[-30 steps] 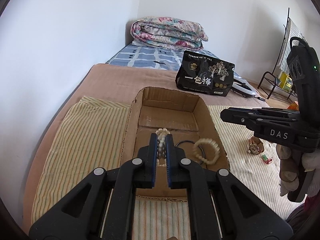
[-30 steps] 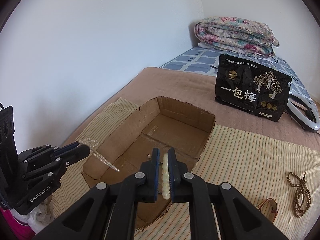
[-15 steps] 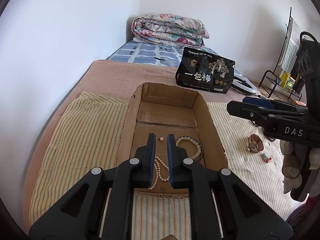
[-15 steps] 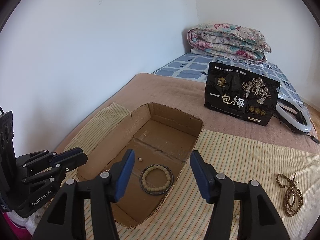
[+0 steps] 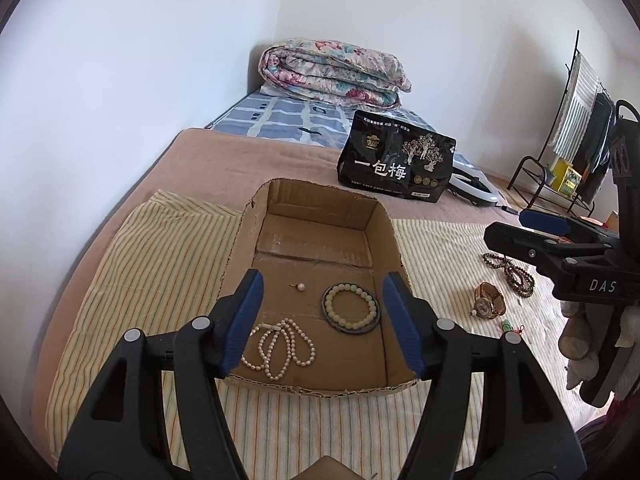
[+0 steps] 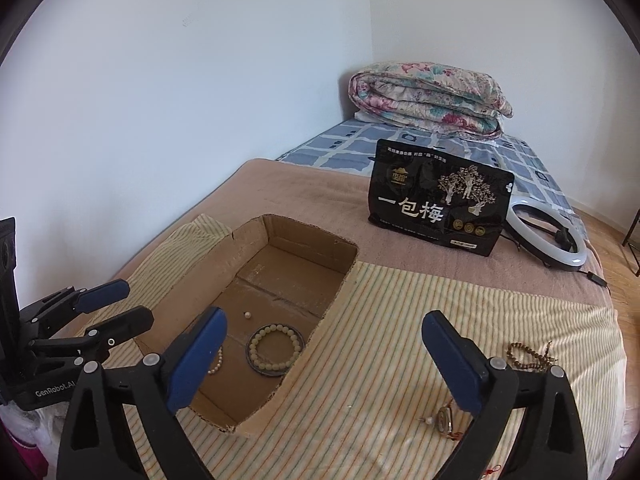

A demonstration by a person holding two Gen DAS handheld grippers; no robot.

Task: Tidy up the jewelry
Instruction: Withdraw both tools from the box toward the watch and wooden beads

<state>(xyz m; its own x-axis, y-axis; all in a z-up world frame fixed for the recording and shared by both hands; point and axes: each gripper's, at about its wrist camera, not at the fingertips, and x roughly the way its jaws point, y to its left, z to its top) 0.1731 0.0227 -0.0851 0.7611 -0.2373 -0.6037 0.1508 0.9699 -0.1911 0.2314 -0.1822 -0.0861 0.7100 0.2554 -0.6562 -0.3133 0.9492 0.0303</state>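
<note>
I see the cardboard box [image 5: 320, 248] open on top, its far half bare; near the front wall lie a pearl necklace [image 5: 280, 348] and bead bracelet [image 5: 351, 307]. Striped cloth [image 6: 400, 320] on its right lies mostly bare.
</note>
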